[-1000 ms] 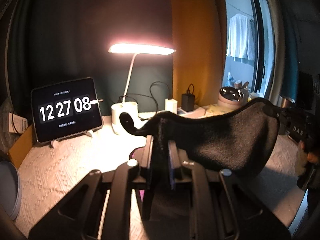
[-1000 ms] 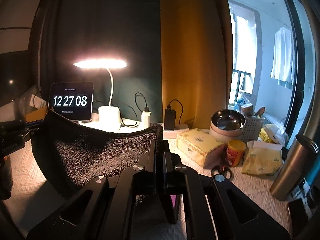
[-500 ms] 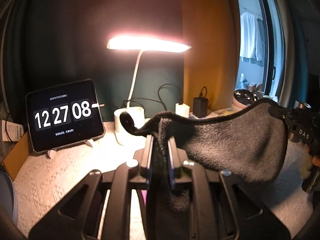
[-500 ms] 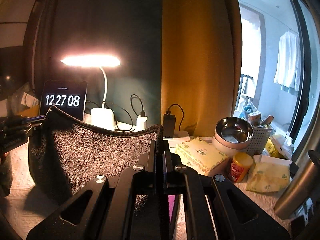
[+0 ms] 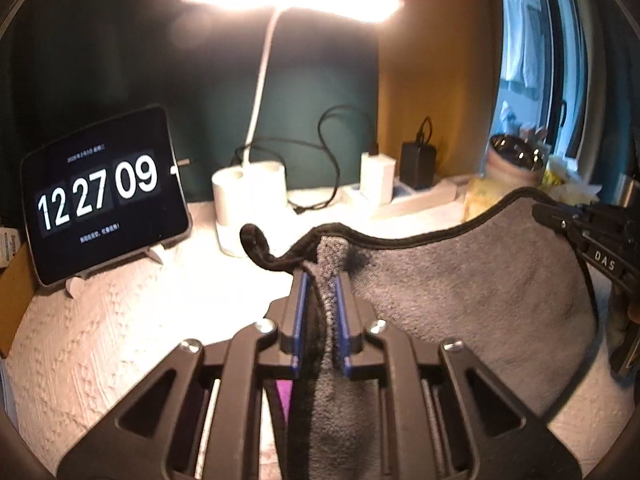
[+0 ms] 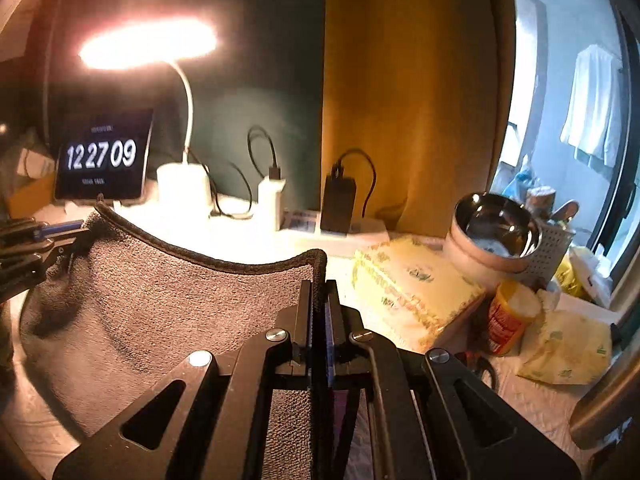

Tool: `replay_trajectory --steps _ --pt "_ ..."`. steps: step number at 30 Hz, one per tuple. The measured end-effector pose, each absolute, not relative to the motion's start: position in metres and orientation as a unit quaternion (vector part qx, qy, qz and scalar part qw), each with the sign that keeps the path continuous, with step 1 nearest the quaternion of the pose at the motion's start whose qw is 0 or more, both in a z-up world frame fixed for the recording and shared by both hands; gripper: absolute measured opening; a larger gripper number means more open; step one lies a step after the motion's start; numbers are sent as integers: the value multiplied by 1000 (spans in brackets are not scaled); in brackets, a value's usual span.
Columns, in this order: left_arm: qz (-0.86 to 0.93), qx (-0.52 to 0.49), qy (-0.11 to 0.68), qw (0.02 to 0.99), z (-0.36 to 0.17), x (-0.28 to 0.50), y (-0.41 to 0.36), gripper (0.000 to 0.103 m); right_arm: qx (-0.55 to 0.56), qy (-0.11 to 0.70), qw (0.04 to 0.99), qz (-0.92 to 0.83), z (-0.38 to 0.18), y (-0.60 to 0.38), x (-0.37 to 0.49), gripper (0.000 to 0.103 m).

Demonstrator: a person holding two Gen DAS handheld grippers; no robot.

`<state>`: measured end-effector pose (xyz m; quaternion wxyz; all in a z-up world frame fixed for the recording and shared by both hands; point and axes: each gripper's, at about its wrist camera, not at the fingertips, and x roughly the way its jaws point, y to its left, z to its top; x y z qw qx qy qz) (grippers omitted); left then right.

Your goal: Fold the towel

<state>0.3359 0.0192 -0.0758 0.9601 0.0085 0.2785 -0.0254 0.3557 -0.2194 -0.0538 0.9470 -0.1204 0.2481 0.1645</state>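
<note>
A dark grey towel with a black hem hangs stretched between my two grippers above the white tablecloth. My left gripper is shut on one top corner, with a hem loop sticking out to its left. My right gripper is shut on the other top corner. The towel sags in the middle. In the left wrist view the right gripper shows at the towel's far end. In the right wrist view the left gripper shows at the left edge.
A lit white desk lamp, a tablet clock and chargers stand at the back. To the right are a yellow tissue pack, a steel bowl, a small jar and a steel flask.
Both grippers have carried the towel forward toward the lamp and clock, which now look larger and closer. Both still hold their corners. The clock reads 09.
</note>
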Motion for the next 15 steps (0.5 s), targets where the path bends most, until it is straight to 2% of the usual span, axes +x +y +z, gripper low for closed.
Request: replay_trajectory --steps 10,15 --pt "-27 -2 336 941 -93 356 22 17 -150 311 927 145 -85 -207 383 5" --pt "-16 -7 362 932 -101 363 26 21 -143 346 918 134 -93 -210 395 5"
